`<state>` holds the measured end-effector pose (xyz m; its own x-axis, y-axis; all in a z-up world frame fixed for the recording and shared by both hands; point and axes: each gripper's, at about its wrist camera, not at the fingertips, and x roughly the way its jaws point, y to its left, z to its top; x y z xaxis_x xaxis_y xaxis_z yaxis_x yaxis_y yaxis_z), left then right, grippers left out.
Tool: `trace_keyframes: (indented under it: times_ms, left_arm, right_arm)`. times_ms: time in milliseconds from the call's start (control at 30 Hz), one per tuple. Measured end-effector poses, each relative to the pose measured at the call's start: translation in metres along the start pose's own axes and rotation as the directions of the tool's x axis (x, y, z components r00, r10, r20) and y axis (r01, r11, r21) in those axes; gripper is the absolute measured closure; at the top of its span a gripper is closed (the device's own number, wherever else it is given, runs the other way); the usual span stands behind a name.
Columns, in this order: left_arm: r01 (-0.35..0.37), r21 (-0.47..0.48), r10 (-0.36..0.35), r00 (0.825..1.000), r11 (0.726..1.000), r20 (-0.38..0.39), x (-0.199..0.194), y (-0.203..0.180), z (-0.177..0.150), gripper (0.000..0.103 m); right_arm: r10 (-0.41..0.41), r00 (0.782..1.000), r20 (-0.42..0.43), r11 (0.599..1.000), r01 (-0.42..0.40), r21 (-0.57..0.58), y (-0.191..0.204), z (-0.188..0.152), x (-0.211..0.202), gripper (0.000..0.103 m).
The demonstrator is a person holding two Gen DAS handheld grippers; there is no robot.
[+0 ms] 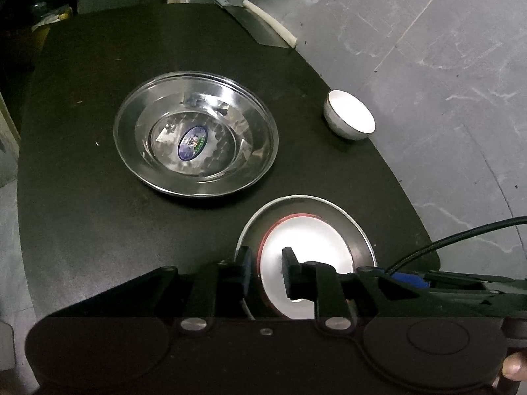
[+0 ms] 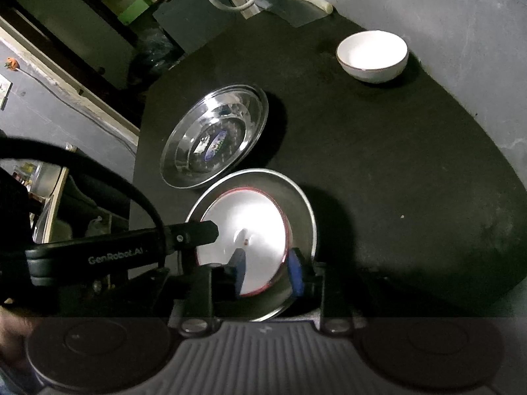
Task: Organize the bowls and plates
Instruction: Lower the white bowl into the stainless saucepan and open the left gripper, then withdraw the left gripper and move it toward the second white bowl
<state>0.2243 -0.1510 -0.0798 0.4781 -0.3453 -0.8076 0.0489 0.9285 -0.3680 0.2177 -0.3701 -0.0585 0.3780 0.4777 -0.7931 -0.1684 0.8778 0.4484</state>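
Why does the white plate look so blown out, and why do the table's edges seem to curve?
Left wrist view: a light overhead glares off the red-rimmed white plate, washing out its surface; the steel plate mirrors bright streaks. Right wrist view: the same white plate glares, and the white bowl throws a dark shadow. Both views: the fisheye lens bends the black table.

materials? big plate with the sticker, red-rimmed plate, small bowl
Big plate: polished steel by the look, mirror reflections, oval label inside.
Red-rimmed plate: glossy white, likely ceramic or melamine, strong glare; it sits in a duller metal dish.
Small bowl: glazed white ceramic, probably; thin dark rim line.
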Motion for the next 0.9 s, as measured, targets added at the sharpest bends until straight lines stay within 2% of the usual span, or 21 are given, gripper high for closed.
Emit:
trace_keyframes:
  times_ms: [133,233,300,367,433,600,667,900]
  left_arm:
    - [0.001,0.002,-0.001,1.000,1.000,0.015,-0.005,-0.001,0.000,0.078]
    - [0.004,0.011,-0.005,0.999,1.000,0.037,-0.012,-0.003,0.000,0.070]
    - [-0.020,0.022,0.019,0.998,1.000,0.057,-0.016,-0.006,0.001,0.045]
    - [-0.042,0.029,0.039,0.996,0.999,0.083,-0.020,-0.006,0.003,0.040]
    - [-0.046,0.030,0.043,0.995,0.998,0.095,-0.022,-0.007,0.007,0.036]
    - [-0.080,0.048,0.074,0.991,0.996,0.110,-0.019,-0.011,0.016,0.010]
    - [-0.094,0.061,0.088,0.991,0.994,0.105,-0.015,-0.014,0.020,0.005]
    - [-0.156,0.092,0.150,0.986,0.983,0.071,0.001,-0.021,0.041,0.002]
  right_arm:
    - [0.007,1.000,0.010,1.000,-0.007,0.004,-0.001,0.000,-0.003,0.067]
    - [0.010,1.000,0.021,1.000,-0.010,0.000,-0.002,0.001,-0.006,0.064]
    - [0.011,0.999,0.033,1.000,-0.011,-0.005,-0.002,0.000,-0.010,0.061]
    - [0.008,0.999,0.053,1.000,-0.008,-0.010,-0.001,0.001,-0.015,0.056]
    - [-0.026,0.996,0.080,1.000,0.027,-0.013,-0.002,0.001,-0.020,0.043]
    - [-0.049,0.991,0.123,0.998,0.045,0.036,-0.015,0.001,-0.028,0.032]
    - [-0.059,0.989,0.138,0.997,0.052,0.056,-0.020,0.000,-0.030,0.027]
    - [-0.085,0.978,0.189,0.985,0.054,0.161,-0.047,-0.003,-0.031,0.003]
